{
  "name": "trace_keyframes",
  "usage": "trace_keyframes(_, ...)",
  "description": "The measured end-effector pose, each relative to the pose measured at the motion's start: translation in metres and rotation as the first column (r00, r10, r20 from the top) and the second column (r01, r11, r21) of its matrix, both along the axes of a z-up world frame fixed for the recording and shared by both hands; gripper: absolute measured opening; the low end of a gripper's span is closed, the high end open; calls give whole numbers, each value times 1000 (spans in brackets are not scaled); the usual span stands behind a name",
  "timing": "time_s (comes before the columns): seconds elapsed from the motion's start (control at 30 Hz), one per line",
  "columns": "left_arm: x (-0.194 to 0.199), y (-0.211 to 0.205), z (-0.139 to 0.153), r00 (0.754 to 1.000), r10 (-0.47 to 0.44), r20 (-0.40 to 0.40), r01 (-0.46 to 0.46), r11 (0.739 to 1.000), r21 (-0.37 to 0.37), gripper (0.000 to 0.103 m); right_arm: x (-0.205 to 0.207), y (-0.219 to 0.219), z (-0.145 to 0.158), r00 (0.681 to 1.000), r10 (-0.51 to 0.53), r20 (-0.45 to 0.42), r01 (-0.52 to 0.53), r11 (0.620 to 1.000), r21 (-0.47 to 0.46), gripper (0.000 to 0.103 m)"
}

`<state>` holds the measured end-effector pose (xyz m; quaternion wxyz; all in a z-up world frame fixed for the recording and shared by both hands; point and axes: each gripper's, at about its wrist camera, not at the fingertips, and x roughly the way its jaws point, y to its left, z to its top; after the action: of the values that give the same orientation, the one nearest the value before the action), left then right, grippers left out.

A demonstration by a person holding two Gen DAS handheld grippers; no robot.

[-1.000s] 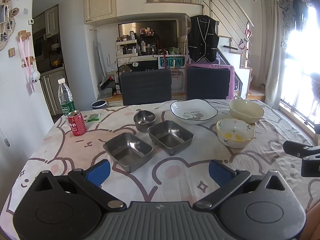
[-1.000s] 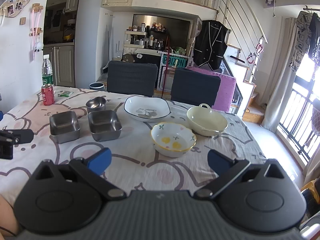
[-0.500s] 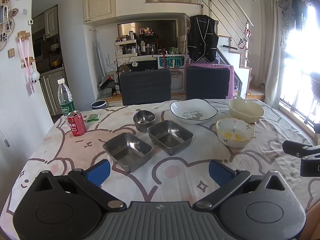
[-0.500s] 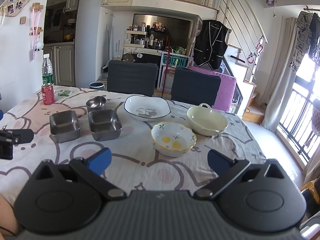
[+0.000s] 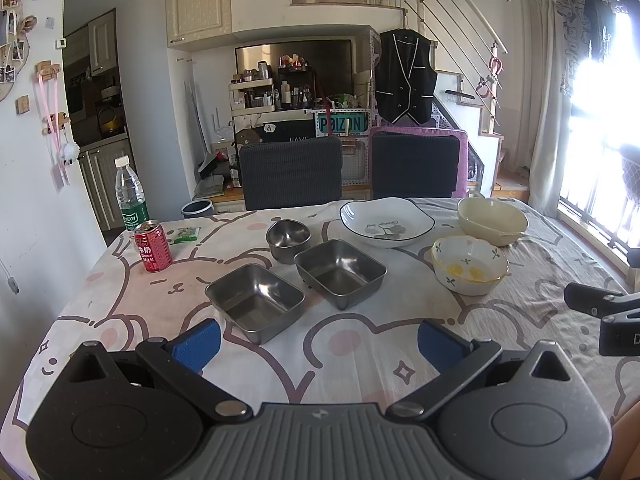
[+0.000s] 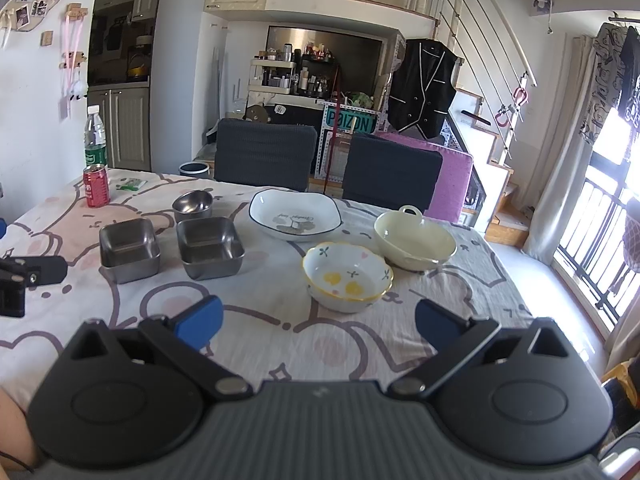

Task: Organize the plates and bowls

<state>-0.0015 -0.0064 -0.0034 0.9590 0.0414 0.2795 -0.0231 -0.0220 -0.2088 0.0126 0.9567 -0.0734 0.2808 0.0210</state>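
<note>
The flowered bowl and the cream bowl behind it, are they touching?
Cannot tell. In the right wrist view the flowered bowl and the cream bowl show rims that nearly meet, and the left wrist view overlaps them.

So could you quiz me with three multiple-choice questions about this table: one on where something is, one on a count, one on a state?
1. Where is the red can?
A. beside the water bottle
B. inside the cream bowl
C. on a chair

2. How many steel dishes are there?
A. one
B. three
C. five

3. How are the two grippers?
A. both open, empty
B. both shut on bowls
C. one holding the plate

Answers:
1 A, the can stands just in front of the bottle.
2 B, two square trays plus a round cup.
3 A, left gripper and right gripper spread wide with nothing between.
</note>
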Motion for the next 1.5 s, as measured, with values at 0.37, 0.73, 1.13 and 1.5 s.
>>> trace_keyframes(0.37, 1, 1, 2, 1000, 25, 5, -25, 1000, 19, 103, -4, -4, -1, 1000, 5, 16, -5, 1000, -6, 103)
trace_keyframes(0.73, -8, -4, 32, 997, 43, 66, -44, 999, 17, 103, -10, -12, 21, 996, 22, 83, -21, 1000, -11, 103)
trace_keyframes(1.13, 25, 1, 86, 986, 139, 90, -127, 985, -119, 103, 25, -34, 67, 990, 39, 137, -49, 996, 74, 103)
trace_keyframes(1.5, 97, -6, 99, 988, 153, 12, -151, 982, -112, 103, 103, -47, 91, 996, 3, 87, -16, 989, 149, 103)
